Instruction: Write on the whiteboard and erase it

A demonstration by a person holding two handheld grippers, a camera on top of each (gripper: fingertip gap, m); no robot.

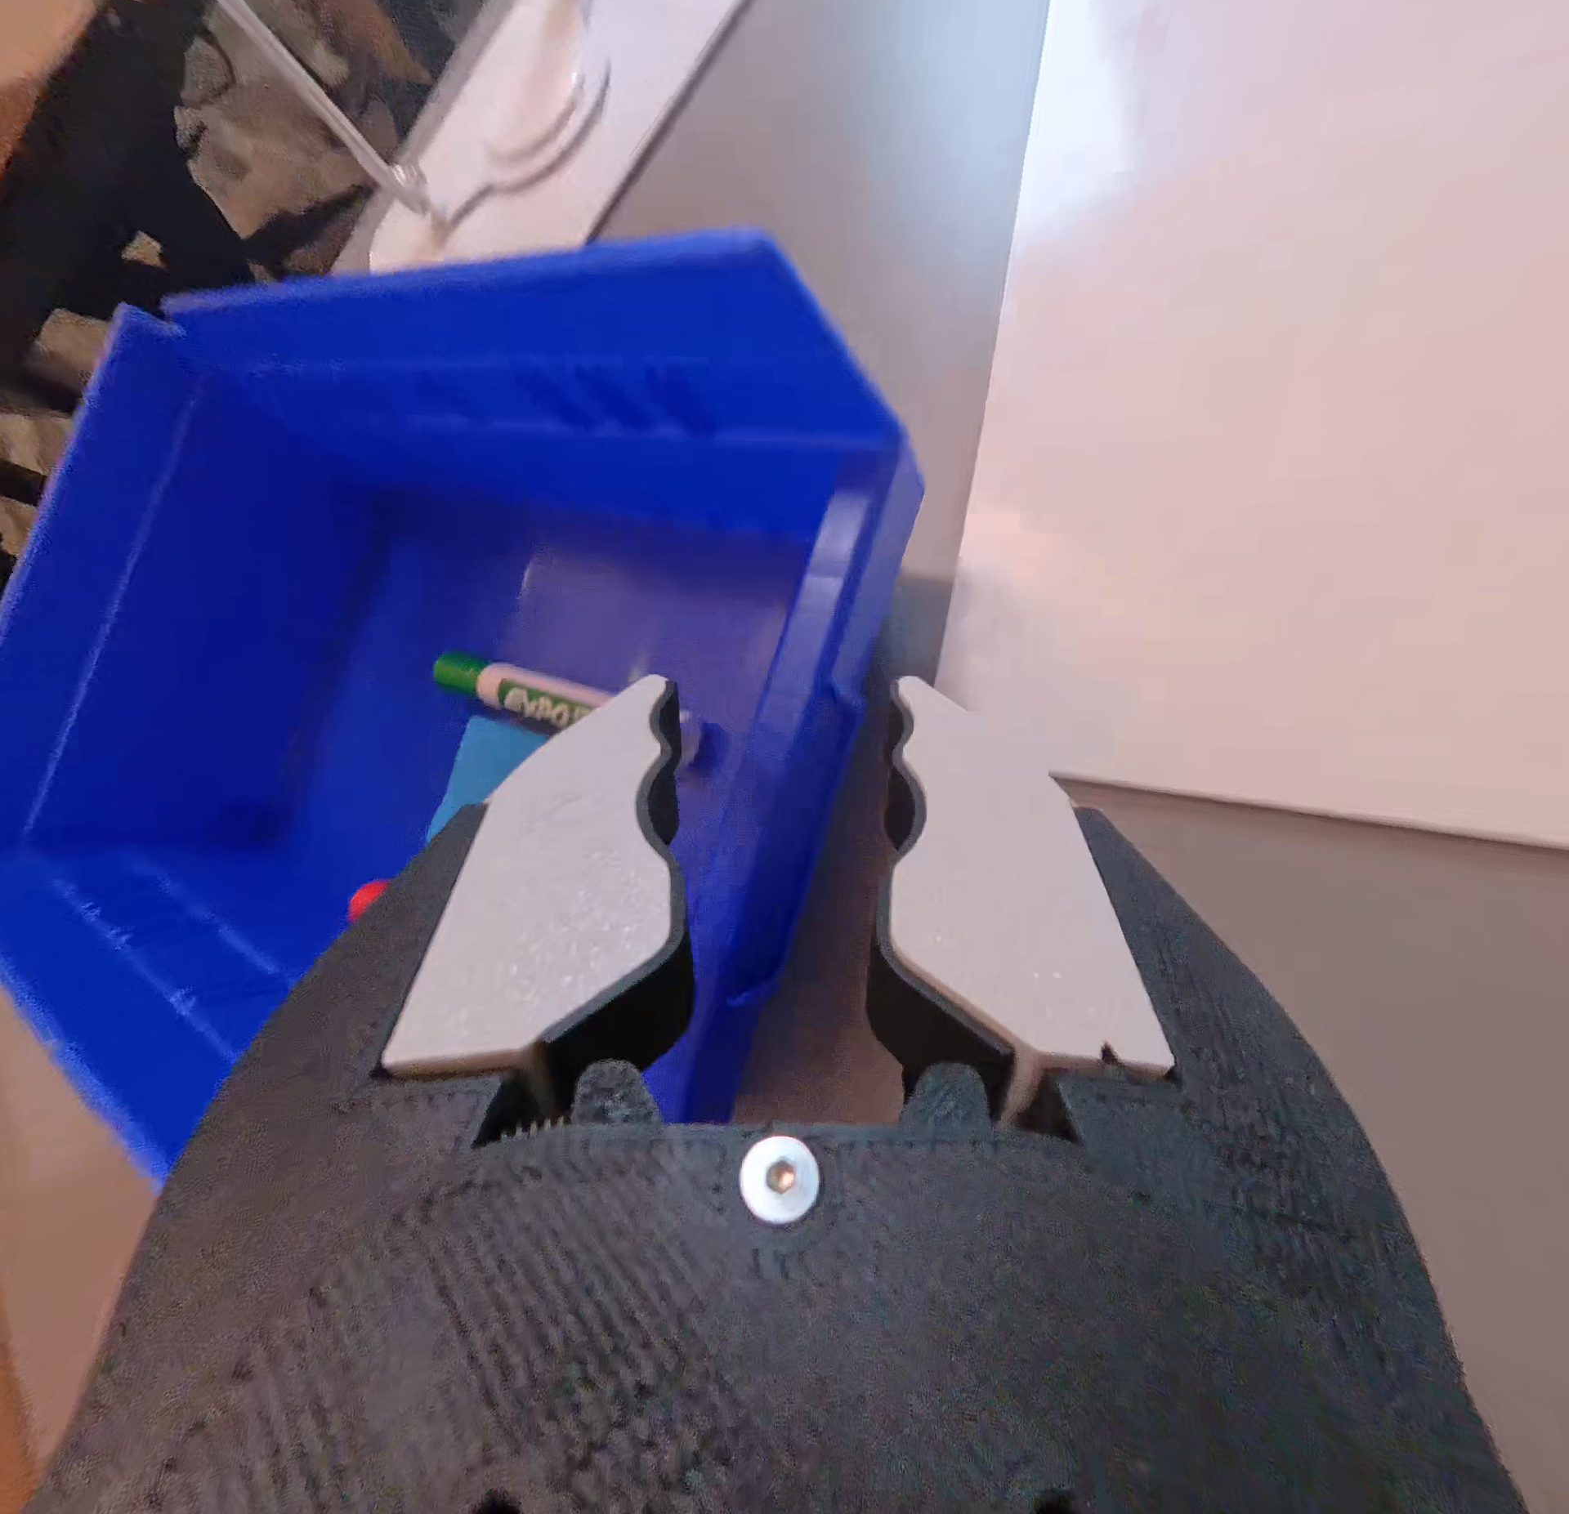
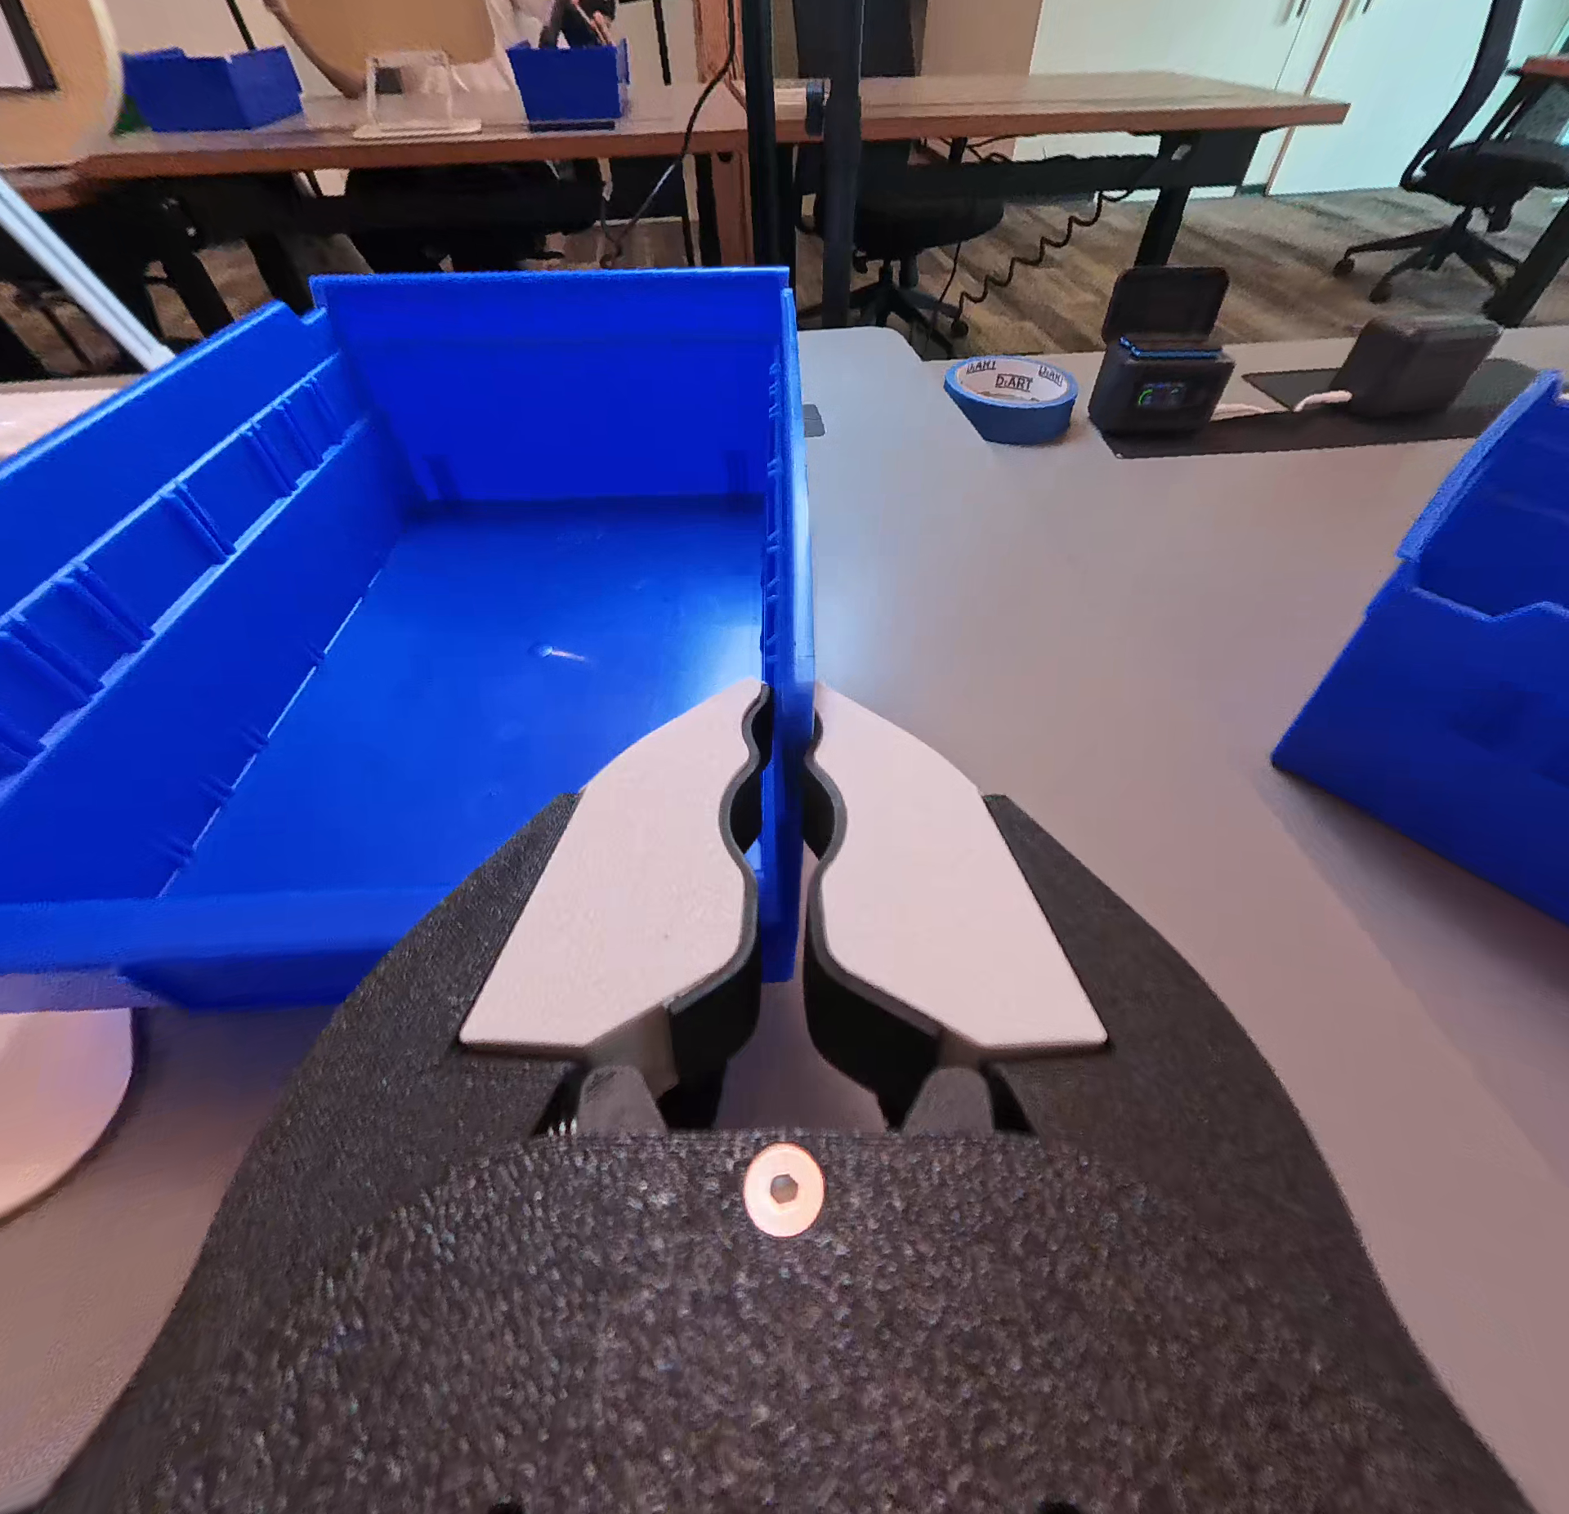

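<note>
Whiteboard [image 1: 1273, 370] beside blue bin [image 1: 255, 624] holding green marker [image 1: 501, 682].

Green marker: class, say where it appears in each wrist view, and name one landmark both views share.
Left wrist view: green marker lies in a blue bin, partly behind the left tongs.
Right wrist view: absent; the right tongs clamp a bare bin.
Shared landmark: grey tabletop.

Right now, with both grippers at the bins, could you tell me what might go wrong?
1. The right gripper pinches the wall of an empty bin; pulling could drag or tip it.
2. The left gripper straddles the other bin's wall; going down, its fingers may hit the rim, not the green marker.
3. That view is blurred, so aim may be off.
</note>
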